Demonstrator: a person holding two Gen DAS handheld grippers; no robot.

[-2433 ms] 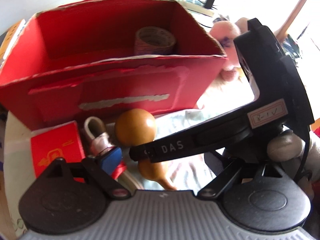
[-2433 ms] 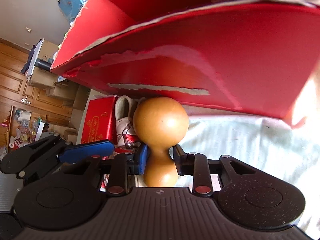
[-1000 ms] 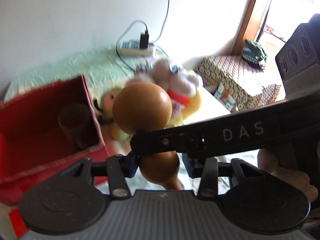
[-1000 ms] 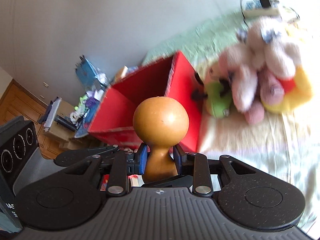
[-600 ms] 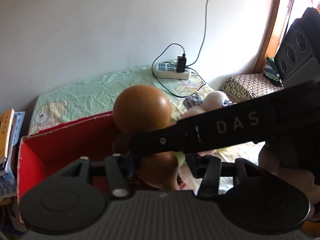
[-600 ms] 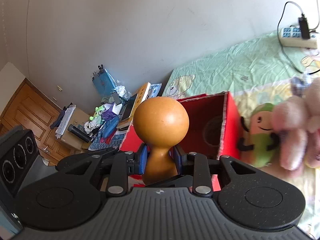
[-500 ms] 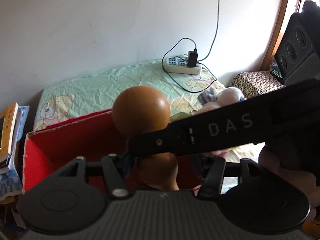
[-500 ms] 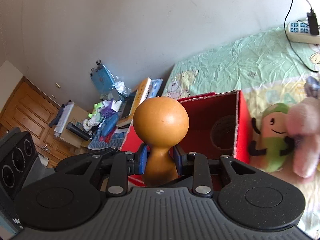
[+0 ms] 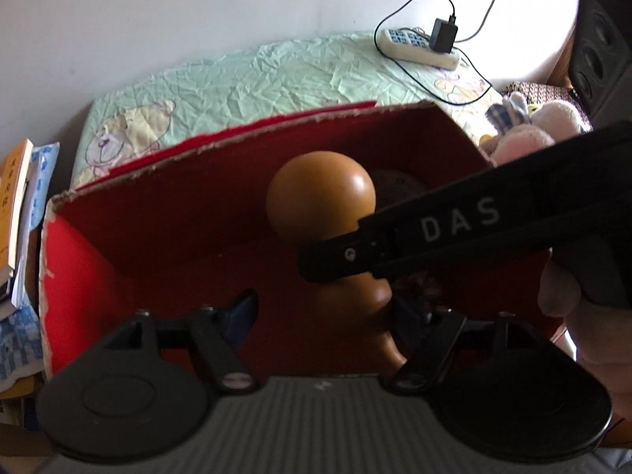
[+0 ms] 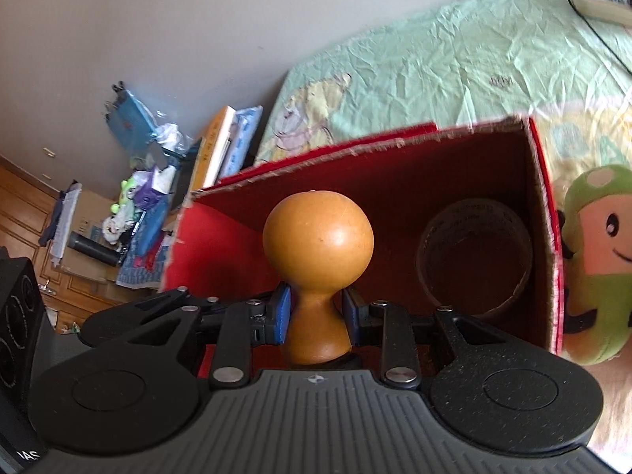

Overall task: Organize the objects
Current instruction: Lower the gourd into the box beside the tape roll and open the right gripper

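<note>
A brown gourd (image 10: 318, 237) hangs over the open red cardboard box (image 10: 355, 146), and my right gripper (image 10: 316, 312) is shut on its narrow neck with both blue pads pressing. In the left wrist view the gourd (image 9: 320, 193) stands above the red box (image 9: 237, 138), with the right gripper's black finger (image 9: 434, 229) crossing in front of it. My left gripper (image 9: 328, 308) is opening around the gourd's lower bulb. Its left blue pad (image 9: 243, 308) stands well off the gourd, and the right pad is dark and close beside it. A tape roll (image 10: 474, 260) lies in the box's right end.
A green plush toy (image 10: 592, 260) leans on the box's right wall, with pink plush toys (image 9: 529, 138) behind it. A power strip (image 9: 414, 45) with a charger lies on the green sheet. Books (image 9: 15, 197) stack left of the bed. A hand (image 9: 561, 296) holds the right gripper.
Both grippers carried the gourd from above the plush toys to over the red box and came lower. The left jaws spread apart, off the gourd's lower bulb.
</note>
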